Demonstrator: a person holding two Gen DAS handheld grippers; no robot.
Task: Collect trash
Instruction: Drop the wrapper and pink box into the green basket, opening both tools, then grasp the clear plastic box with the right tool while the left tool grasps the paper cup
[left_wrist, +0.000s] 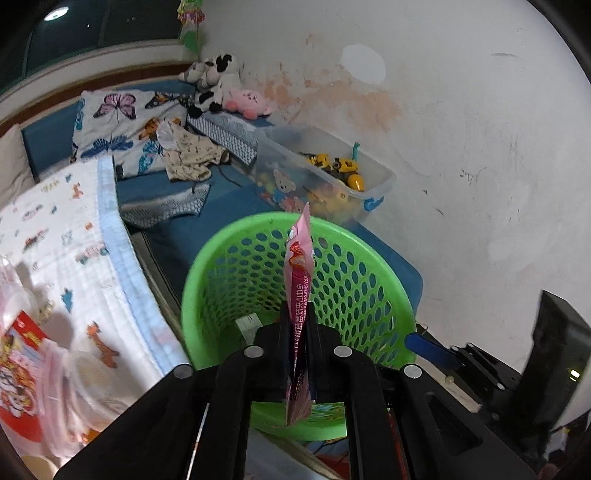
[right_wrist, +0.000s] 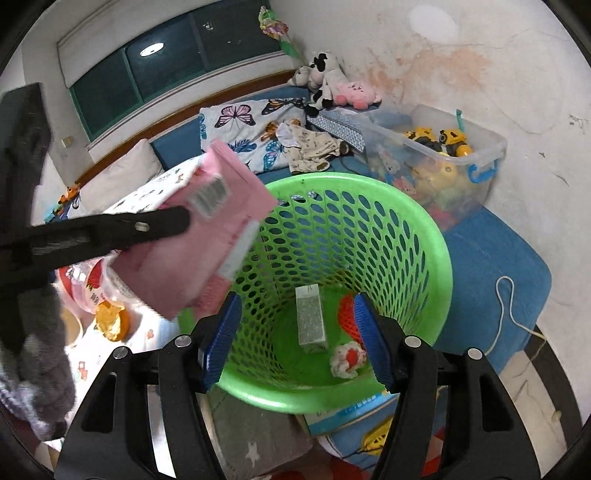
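Observation:
A green perforated basket (left_wrist: 221, 258) (right_wrist: 424, 229) stands on the floor beside the bed. My left gripper (left_wrist: 299, 314) (right_wrist: 181, 221) is shut on a flat pink snack wrapper (left_wrist: 301, 273) (right_wrist: 207, 236), held edge-up just above the basket's near-left rim. My right gripper (right_wrist: 301, 332) hovers over the basket mouth with its blue pads apart and nothing between them. Inside the basket lie a small carton (right_wrist: 311, 319), a crumpled white-and-red wad (right_wrist: 347, 358) and a red piece (right_wrist: 347, 314).
More wrappers and a plastic bag (left_wrist: 26, 354) (right_wrist: 96, 291) lie on the bed's patterned quilt (left_wrist: 66, 236). A clear toy bin (left_wrist: 325, 177) (right_wrist: 476, 162) stands against the stained wall. Butterfly pillow (right_wrist: 243, 125), clothes and plush toys (right_wrist: 325, 81) fill the bed's head. A white cord (right_wrist: 509, 317) trails over the blue mat.

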